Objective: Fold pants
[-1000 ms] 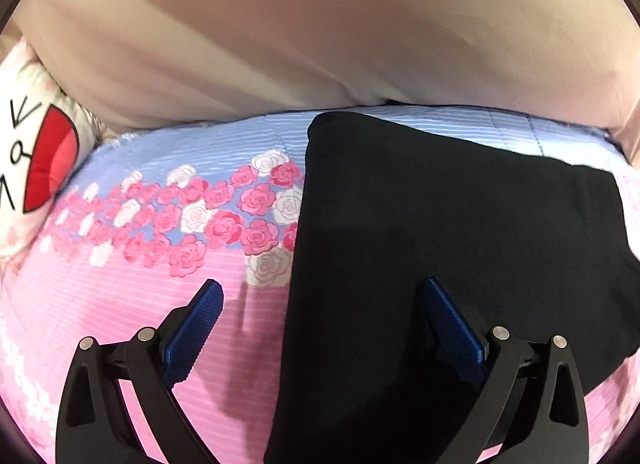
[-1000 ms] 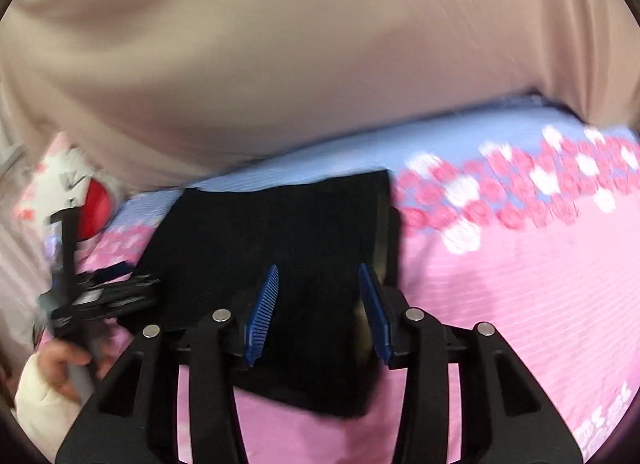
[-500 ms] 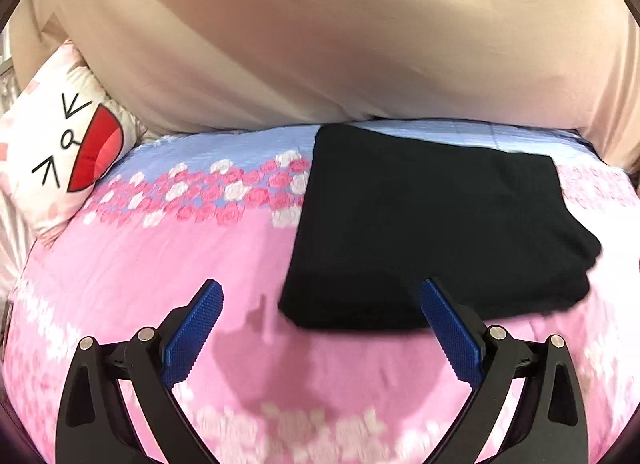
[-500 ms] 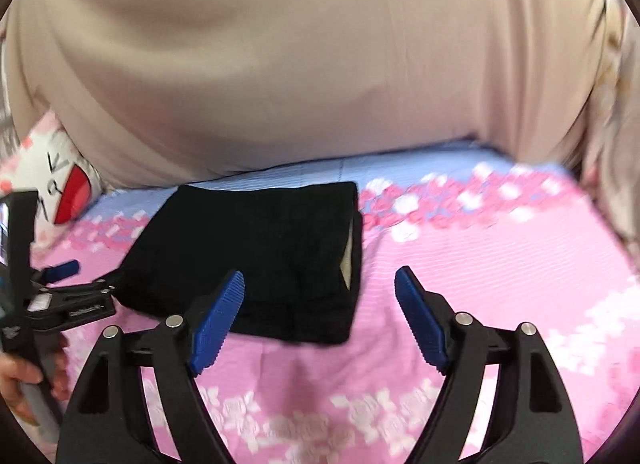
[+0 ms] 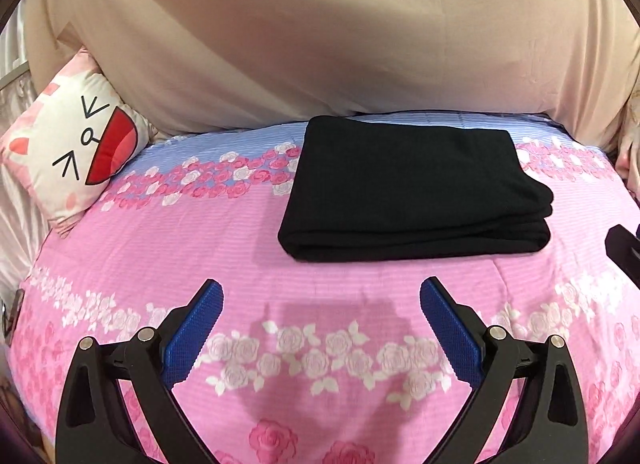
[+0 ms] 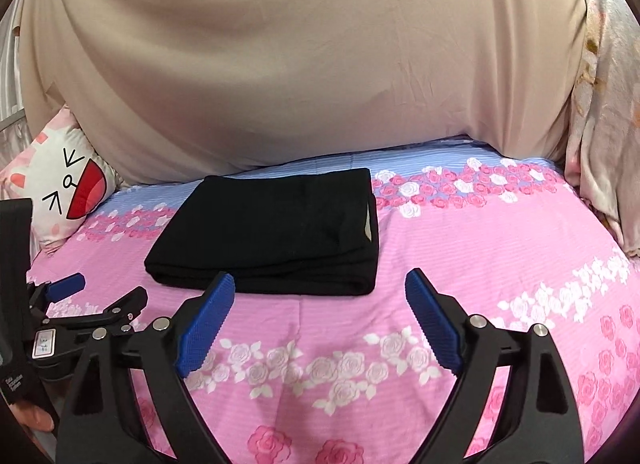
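Observation:
The black pants [image 5: 408,187] lie folded into a neat rectangle on the pink floral bed cover [image 5: 224,240]; they also show in the right wrist view [image 6: 276,232], with a pale label at their right edge. My left gripper [image 5: 320,296] is open and empty, hovering short of the pants' near edge. My right gripper [image 6: 320,288] is open and empty, just in front of the pants' near edge. The left gripper also shows at the left of the right wrist view [image 6: 96,296].
A white cartoon-face pillow [image 5: 72,147] leans at the bed's far left. A beige cloth [image 5: 320,43] hangs behind the bed. A pale floral fabric [image 6: 608,103] hangs at the right. The bed cover [image 6: 480,264] stretches right of the pants.
Both grippers pulled back from the pants toward the near side of the bed. The right gripper opened wide. The pants stayed folded on the bed.

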